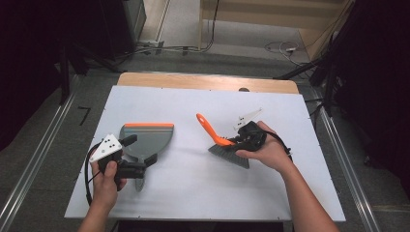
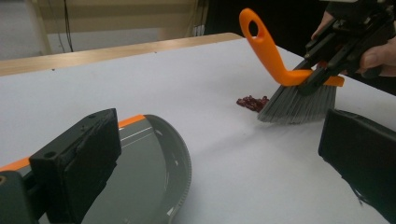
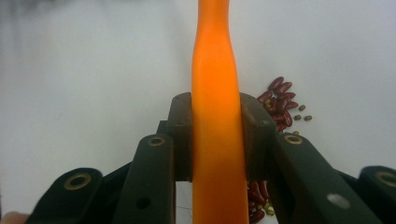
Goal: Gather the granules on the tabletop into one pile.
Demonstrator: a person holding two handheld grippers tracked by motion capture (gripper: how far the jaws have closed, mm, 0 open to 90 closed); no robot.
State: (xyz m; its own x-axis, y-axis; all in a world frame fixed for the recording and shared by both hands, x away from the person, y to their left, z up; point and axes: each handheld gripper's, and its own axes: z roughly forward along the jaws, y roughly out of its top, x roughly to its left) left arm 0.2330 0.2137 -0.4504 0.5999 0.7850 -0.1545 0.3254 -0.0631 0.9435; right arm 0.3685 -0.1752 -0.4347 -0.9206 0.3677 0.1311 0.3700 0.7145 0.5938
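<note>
A grey dustpan (image 1: 150, 137) with an orange front lip lies on the white table top (image 1: 193, 193), left of centre. My left gripper (image 1: 140, 150) hovers over its rear part, jaws wide apart and holding nothing; the left gripper view shows the dustpan (image 2: 154, 168) beneath its left jaw. A hand brush (image 1: 227, 152) with grey bristles and an orange handle (image 3: 215, 70) stands right of centre, bristles on the table. My right gripper (image 3: 217, 135) is shut on that handle. A small heap of red beans (image 2: 252, 101) lies at the bristles (image 2: 299, 102), with red and green beans (image 3: 279, 100) beside the handle.
The table top's wooden back edge (image 1: 208, 82) shows beyond the white sheet. Metal rails (image 1: 34, 159) run along the floor on both sides, and cables (image 1: 285, 47) lie on the floor behind the table.
</note>
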